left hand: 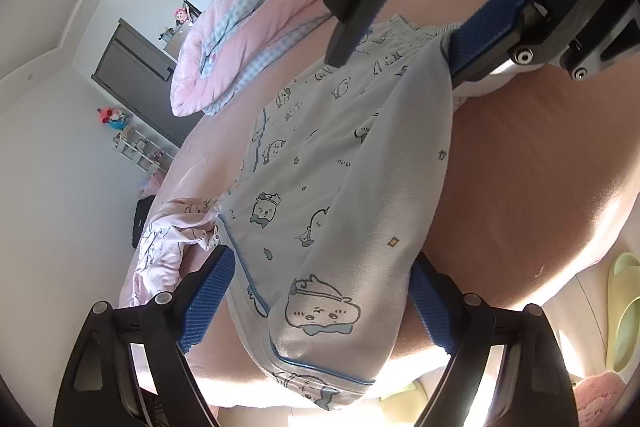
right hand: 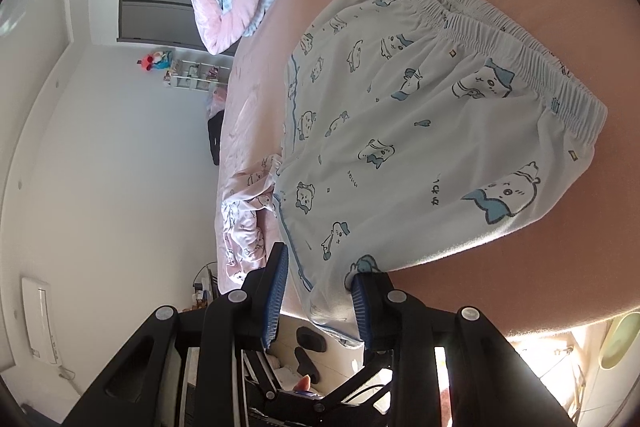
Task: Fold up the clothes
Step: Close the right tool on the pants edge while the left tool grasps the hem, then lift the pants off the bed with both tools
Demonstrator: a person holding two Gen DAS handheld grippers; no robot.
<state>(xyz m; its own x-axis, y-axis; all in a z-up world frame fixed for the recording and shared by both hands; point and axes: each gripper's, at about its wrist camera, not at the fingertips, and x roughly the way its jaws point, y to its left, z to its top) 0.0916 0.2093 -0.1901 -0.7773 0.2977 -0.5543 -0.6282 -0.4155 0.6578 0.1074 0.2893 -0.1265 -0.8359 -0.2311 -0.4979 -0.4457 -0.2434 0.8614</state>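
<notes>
White walls, grey cabinet, small shelf of toys, wall air conditioner, sunlit floor.

Left gripper: black frame with cut-out side arms and round silver screw heads at the linkage joints. Each finger carries a blue, finely dimpled pad.

Right gripper: same build, with black arms, silver screw heads and blue textured pads on the inner faces of both fingers. Seen from the left wrist camera, its body shows a black hex bolt, small silver screws and what appears to be a pale grey rounded part, partly hidden.
</notes>
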